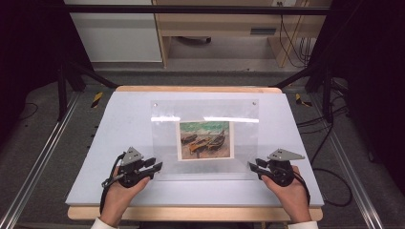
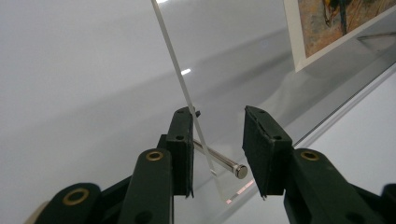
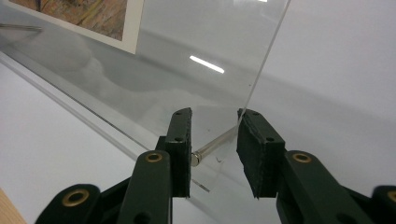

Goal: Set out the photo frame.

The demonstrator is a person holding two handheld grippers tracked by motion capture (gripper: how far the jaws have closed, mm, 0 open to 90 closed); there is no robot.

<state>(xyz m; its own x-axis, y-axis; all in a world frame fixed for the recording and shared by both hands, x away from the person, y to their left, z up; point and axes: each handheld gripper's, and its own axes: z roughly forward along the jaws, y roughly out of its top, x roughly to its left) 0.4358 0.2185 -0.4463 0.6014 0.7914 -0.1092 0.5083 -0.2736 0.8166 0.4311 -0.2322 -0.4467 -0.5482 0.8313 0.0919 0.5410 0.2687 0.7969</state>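
**Flanking a clear acrylic frame with both grippers**

High view: a transparent acrylic picture frame (image 1: 205, 138) lies on the pale grey surface (image 1: 119, 114), holding a small painted print of boats (image 1: 204, 140) near its middle. The left gripper (image 1: 156, 167) sits at the frame's near left corner and the right gripper (image 1: 251, 165) at its near right corner, each held in a hand.

Left gripper view: the black fingers (image 2: 181, 140) stand apart around the frame's corner, where a slim metal standoff pin (image 2: 223, 163) passes through the clear sheet. The sheet's edge runs close along the left finger; the right finger is clear of it.

Right gripper view: the fingers (image 3: 180, 140) are likewise apart, with a second metal pin (image 3: 212, 144) and the frame's corner between them. The pin's tip lies against the left finger; whether the pads press the sheet cannot be told.
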